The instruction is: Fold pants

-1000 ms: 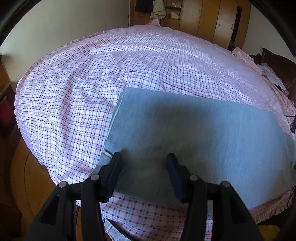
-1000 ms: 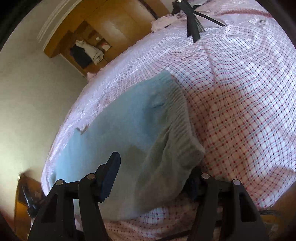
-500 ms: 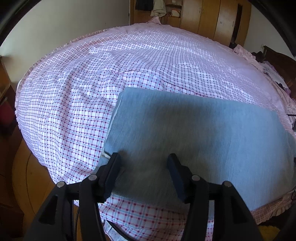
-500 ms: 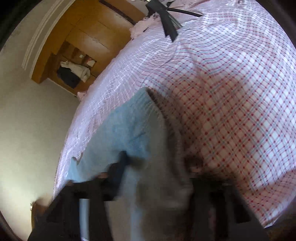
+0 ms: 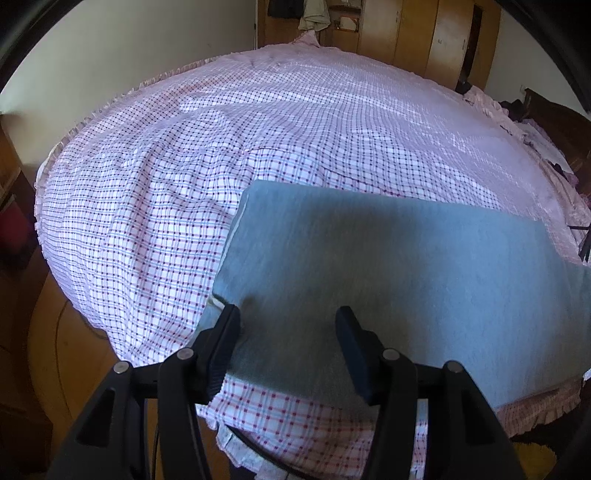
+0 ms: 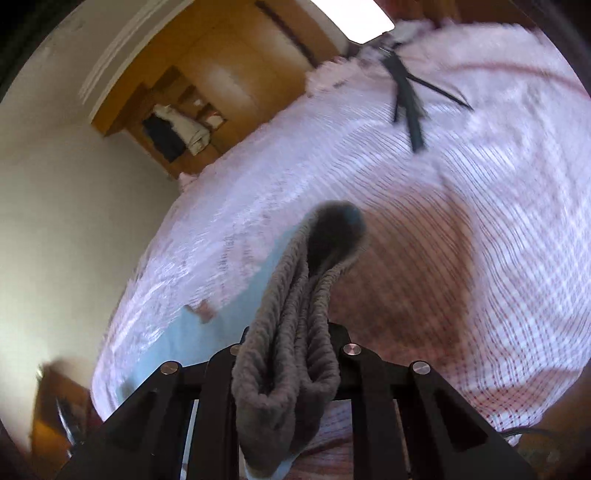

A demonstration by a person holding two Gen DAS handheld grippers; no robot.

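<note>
Light blue pants [image 5: 388, 266] lie folded lengthwise on the checked bed sheet [image 5: 147, 221], leg end to the left. My left gripper [image 5: 288, 332] is open, its fingers straddling the near edge of the pants close to the leg end. My right gripper [image 6: 291, 350] is shut on the ribbed grey-blue waistband [image 6: 295, 314] and holds it bunched up above the bed; the rest of the pants [image 6: 229, 317] trail down to the sheet on the left.
A black tripod-like object [image 6: 406, 99] lies on the far part of the bed. Wooden wardrobes [image 5: 424, 33] with hanging clothes stand beyond the bed. The wooden floor [image 5: 66, 350] shows past the bed's left edge.
My right gripper closed on the waistband and lifted it off the bed, tilting upward. My left gripper stayed open over the pants' near edge, barely moving.
</note>
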